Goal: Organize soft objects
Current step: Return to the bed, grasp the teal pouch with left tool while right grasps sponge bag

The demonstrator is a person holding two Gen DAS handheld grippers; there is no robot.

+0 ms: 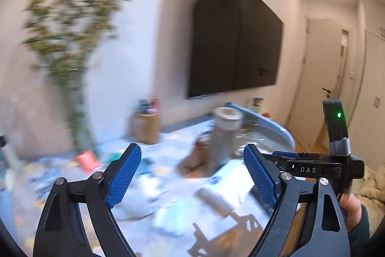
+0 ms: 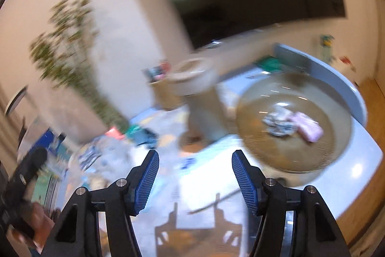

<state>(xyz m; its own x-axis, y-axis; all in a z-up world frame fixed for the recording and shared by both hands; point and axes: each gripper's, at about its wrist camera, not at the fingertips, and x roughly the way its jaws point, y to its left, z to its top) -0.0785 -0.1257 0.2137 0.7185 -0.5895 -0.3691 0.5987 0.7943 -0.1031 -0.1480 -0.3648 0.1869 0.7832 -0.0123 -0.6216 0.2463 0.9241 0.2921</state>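
Observation:
Both views are motion-blurred. My left gripper is open and empty above a cluttered table. My right gripper is open and empty too, above the same table. A round brown woven tray lies at the right and holds a pink soft bundle and a grey patterned soft bundle. The tray also shows in the left wrist view. A red soft item and a dark blue one lie on the table's far left. The right gripper's body shows in the left wrist view.
A tall beige lidded jar stands mid-table, also seen in the left wrist view. A wooden holder with small items and a leafy plant stand by the wall. A lint roller lies near. A dark TV hangs behind.

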